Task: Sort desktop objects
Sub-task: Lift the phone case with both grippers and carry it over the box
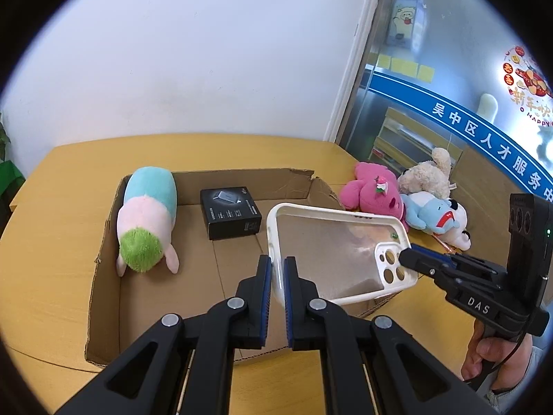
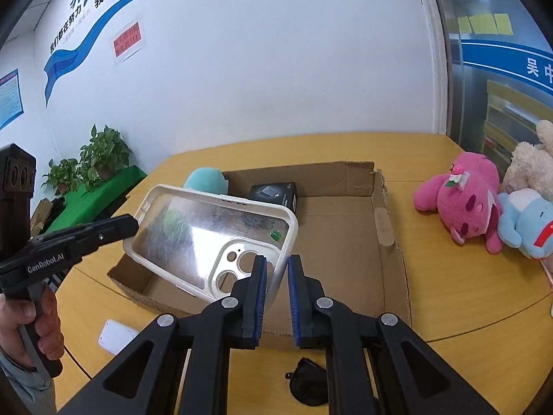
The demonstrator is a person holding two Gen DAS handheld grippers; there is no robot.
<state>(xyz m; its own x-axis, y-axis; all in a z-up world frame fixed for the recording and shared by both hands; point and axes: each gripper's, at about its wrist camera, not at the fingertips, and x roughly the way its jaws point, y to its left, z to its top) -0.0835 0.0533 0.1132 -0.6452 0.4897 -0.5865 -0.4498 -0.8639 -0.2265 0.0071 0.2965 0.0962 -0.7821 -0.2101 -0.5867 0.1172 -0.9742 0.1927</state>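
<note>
A phone case (image 1: pixel 328 242) with a white rim and clear back hangs tilted above an open cardboard box (image 1: pixel 242 180). My left gripper (image 1: pixel 278 263) is shut on the case's plain end. My right gripper (image 1: pixel 406 257) is shut on the rim at the camera-cutout end. In the right wrist view the phone case (image 2: pixel 207 228) sits between my right gripper (image 2: pixel 277 263) and my left gripper (image 2: pixel 133 226), over the box (image 2: pixel 387 228). Inside the box lie a pastel plush (image 1: pixel 145 214) with green fur and a small black carton (image 1: pixel 231 211).
Pink (image 2: pixel 463 204), cream (image 2: pixel 528 162) and blue (image 2: pixel 528 221) plush toys lie on the yellow table (image 2: pixel 449 294) right of the box. A white flat object (image 2: pixel 115 337) and a black pouch (image 2: pixel 307 380) lie near the front edge. Potted plants (image 2: pixel 93 162) stand beyond the table.
</note>
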